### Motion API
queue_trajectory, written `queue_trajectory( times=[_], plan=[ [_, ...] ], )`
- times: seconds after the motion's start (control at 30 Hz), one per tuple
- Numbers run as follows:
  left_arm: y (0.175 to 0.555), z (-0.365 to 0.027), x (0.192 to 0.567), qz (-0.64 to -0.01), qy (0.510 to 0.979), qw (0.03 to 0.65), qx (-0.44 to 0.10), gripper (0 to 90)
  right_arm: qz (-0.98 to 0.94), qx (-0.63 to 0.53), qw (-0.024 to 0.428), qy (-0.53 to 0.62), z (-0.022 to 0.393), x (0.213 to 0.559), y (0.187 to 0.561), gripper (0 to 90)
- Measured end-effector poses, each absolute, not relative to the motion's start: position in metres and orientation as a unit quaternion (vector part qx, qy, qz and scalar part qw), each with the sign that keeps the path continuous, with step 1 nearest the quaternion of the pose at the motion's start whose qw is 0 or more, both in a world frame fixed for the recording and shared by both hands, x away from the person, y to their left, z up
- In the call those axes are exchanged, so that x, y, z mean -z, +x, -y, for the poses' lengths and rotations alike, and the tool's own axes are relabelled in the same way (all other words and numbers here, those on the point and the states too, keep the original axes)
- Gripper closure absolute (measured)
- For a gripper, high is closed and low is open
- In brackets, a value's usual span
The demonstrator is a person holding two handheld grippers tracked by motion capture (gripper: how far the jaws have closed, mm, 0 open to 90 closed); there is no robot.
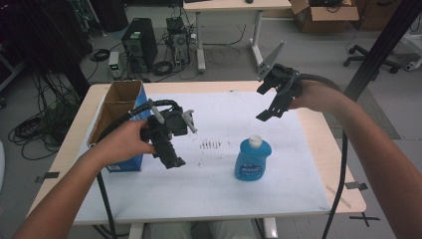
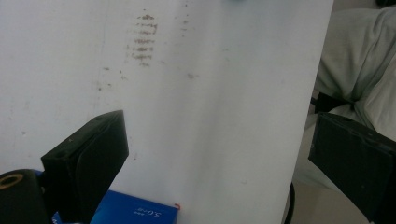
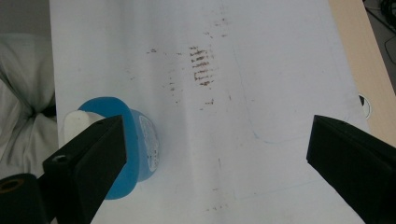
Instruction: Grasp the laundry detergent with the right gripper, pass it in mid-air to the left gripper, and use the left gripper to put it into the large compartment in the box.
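Below right gripper (image 3: 215,158) jaws, blue bottle (image 3: 133,144) stands apart.

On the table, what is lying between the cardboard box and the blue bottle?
In the high view, only a patch of brown smudges on the white sheet lies between the cardboard box and the blue bottle. The left gripper hangs above that stretch.
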State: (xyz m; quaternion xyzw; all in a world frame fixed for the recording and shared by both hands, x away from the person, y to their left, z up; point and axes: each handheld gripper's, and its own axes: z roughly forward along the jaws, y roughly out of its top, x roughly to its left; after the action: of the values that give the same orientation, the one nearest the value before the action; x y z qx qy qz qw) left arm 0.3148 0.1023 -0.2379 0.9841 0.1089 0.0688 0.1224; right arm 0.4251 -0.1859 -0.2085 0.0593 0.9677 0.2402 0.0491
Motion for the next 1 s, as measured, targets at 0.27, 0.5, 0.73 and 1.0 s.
queue_trajectory(
  times=[0.27, 0.5, 0.73, 1.0],
  plan=[
    [0.315, -0.104, 0.237, -0.112, 0.984, 0.122, -0.072, 5.0, -0.967, -0.243, 0.049, 0.057, 0.193, 0.203, 0.419, 4.3],
    [0.316, -0.103, 0.236, -0.11, 0.984, 0.122, -0.074, 5.0, -0.968, -0.241, 0.049, 0.055, 0.196, 0.2, 0.412, 4.1],
    [0.314, -0.102, 0.236, -0.109, 0.984, 0.121, -0.074, 5.0, -0.968, -0.238, 0.05, 0.054, 0.195, 0.2, 0.41, 4.2],
    [0.314, -0.102, 0.236, -0.109, 0.984, 0.12, -0.075, 5.0, -0.969, -0.238, 0.05, 0.053, 0.196, 0.199, 0.409, 4.3]
  ],
)
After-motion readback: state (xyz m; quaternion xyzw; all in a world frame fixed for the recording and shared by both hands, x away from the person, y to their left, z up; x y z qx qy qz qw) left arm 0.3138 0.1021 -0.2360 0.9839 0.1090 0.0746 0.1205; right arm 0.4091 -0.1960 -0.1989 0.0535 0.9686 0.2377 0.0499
